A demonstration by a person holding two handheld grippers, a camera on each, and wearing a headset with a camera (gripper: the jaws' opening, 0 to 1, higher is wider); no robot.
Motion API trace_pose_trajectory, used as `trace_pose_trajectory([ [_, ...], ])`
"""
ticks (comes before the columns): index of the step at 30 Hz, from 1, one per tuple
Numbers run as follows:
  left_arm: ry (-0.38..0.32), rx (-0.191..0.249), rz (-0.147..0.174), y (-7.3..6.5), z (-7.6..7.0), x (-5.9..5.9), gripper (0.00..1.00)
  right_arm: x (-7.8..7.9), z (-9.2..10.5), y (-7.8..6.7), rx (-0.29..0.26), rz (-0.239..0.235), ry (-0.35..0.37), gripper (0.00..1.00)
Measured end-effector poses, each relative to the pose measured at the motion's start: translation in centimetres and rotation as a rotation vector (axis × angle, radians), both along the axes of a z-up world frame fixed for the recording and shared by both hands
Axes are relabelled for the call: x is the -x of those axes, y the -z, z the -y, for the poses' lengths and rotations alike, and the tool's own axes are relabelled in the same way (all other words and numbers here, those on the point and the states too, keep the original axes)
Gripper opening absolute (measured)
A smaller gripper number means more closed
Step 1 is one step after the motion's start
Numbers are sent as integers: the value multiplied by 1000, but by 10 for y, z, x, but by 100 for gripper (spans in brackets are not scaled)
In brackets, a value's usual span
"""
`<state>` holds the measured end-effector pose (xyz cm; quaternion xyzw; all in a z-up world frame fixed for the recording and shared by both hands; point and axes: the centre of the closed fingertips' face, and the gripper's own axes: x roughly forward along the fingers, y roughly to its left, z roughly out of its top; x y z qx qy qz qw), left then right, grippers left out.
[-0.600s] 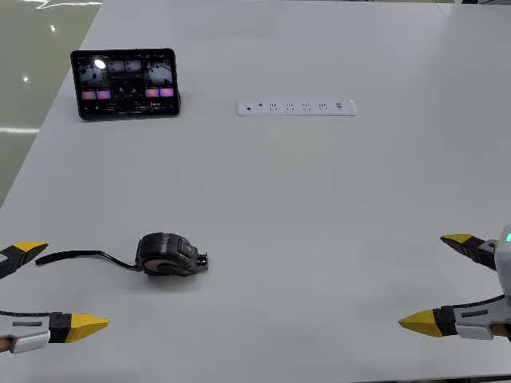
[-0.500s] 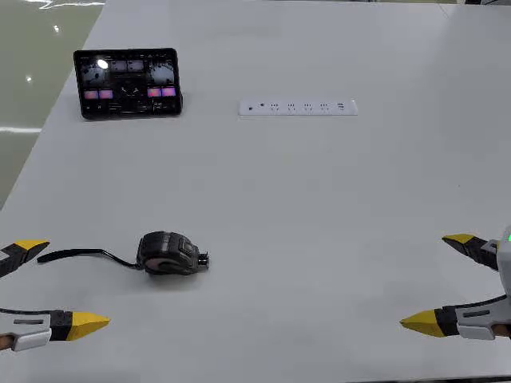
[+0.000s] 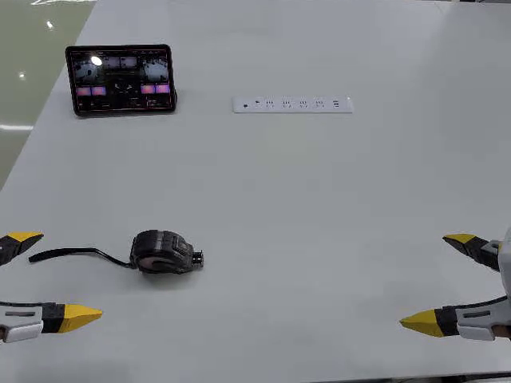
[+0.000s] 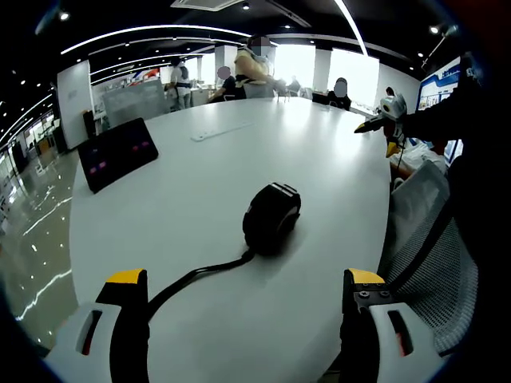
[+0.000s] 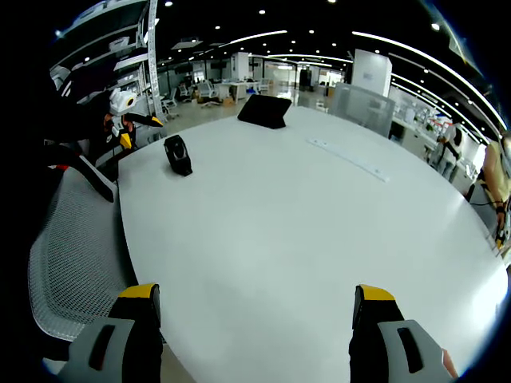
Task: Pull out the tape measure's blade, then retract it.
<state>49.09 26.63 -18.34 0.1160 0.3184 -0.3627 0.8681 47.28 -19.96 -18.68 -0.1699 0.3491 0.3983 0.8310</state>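
Toward the lower left of the head view, the tape measure (image 3: 165,252) lies on the white worktop (image 3: 319,199). Its dark case has the small hook end pointing right, and a black strap (image 3: 76,255) trails off to the left. My left claw (image 3: 52,277) sits at the lower left edge, released, its yellow-tipped jaws spread wide and touching nothing. The strap's loose end lies near the gap between them. From the left gripper view the case sits at the centre of the frame, ahead of the jaws, with the strap running down towards them. My right claw (image 3: 439,280) is at the lower right edge, released as well, jaws wide over bare worktop and well apart from the tape measure. From the right gripper view the case is small in the upper left of the frame. A tablet (image 3: 121,80) with a lit screen stands propped at the upper left, and a white power strip (image 3: 292,104) lies flat at upper centre.
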Motion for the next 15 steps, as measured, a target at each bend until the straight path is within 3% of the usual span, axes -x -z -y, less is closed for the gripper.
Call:
trace_pose_trajectory([
  [7,26,-12,-11,1,1,-2,99,-6,-3,-7,-4,28,-9,100],
  [15,118,-56,-19,-1,11,-8,99,-12,-14,-8,-19,16,-48,100],
])
